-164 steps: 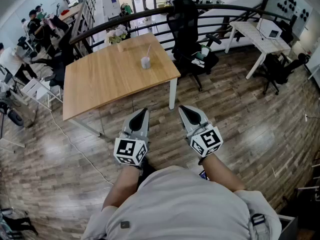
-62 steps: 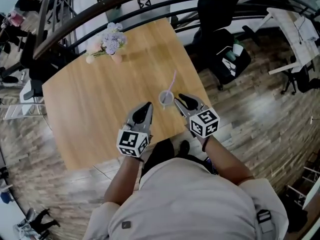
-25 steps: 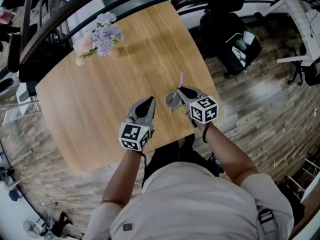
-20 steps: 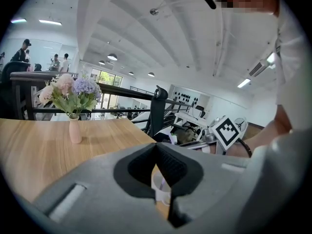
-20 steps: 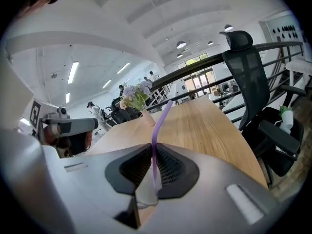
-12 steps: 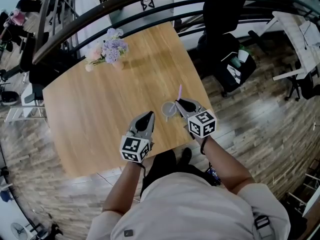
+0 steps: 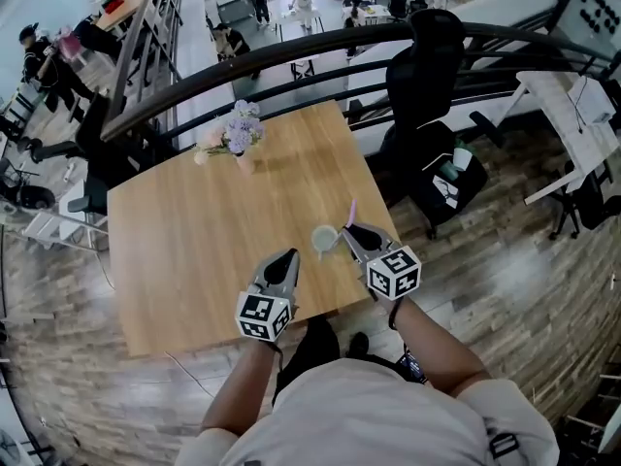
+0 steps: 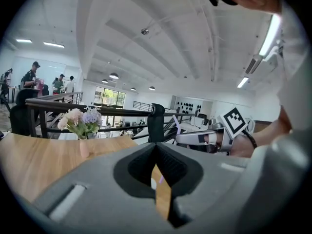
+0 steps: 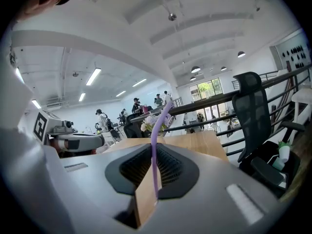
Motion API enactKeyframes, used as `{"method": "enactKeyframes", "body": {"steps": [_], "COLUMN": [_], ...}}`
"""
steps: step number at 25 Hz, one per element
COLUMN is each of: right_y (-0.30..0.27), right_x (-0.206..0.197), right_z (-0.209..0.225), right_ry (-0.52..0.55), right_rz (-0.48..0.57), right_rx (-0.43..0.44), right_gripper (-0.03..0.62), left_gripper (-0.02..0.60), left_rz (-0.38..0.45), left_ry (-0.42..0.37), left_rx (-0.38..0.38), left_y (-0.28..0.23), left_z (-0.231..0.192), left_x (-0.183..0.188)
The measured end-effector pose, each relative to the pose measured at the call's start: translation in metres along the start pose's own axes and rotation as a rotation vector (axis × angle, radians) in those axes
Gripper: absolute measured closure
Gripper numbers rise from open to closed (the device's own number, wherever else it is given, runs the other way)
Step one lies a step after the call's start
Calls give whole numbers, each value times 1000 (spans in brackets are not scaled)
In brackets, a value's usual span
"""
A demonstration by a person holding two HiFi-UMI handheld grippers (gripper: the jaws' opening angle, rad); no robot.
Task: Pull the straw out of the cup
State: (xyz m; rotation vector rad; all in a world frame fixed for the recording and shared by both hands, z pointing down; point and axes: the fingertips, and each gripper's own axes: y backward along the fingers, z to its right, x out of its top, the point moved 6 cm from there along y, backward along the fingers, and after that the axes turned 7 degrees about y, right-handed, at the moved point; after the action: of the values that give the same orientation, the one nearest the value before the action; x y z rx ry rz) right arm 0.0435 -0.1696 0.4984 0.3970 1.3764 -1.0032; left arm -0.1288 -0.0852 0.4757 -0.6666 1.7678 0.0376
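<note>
A clear plastic cup stands on the wooden table near its front right corner. My right gripper is just right of the cup's rim, shut on a purple straw. In the right gripper view the straw runs upright between the jaws of that gripper. Its lower end is hidden, and no straw shows in the cup's mouth. My left gripper hovers left of the cup over the table's front edge. Its jaws meet with nothing between them.
A vase of flowers stands at the table's far edge, in front of a black railing. Beyond the right corner are a black office chair and a white desk. People stand in the far background.
Both grippers have risen. The straw, which stood in the cup with the right gripper at it, has come up with that gripper and now stands beside the cup's rim.
</note>
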Motion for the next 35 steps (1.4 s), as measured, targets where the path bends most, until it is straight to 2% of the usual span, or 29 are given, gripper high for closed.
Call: {"method": "enactKeyframes", "body": {"steps": [6, 11, 17, 30, 35], "right_y": [39, 57, 91, 157, 171], "right_x": [20, 37, 44, 37, 33], "right_z": [-15, -23, -45, -95, -115], "right_ry": [53, 96, 135, 186, 188], "right_rz": [61, 106, 132, 176, 187], "right_rx": [12, 13, 31, 89, 97], "right_gripper": [553, 553, 554, 554, 554], "left_gripper": [577, 577, 577, 577, 577], "left_rz": [74, 123, 164, 197, 197], "left_ry": [-47, -74, -98, -118, -128], "left_rx": [19, 30, 34, 102, 97], "left_y": [25, 37, 61, 130, 149], "left_z": [34, 47, 77, 130, 138], "left_x": [15, 28, 31, 11, 8]}}
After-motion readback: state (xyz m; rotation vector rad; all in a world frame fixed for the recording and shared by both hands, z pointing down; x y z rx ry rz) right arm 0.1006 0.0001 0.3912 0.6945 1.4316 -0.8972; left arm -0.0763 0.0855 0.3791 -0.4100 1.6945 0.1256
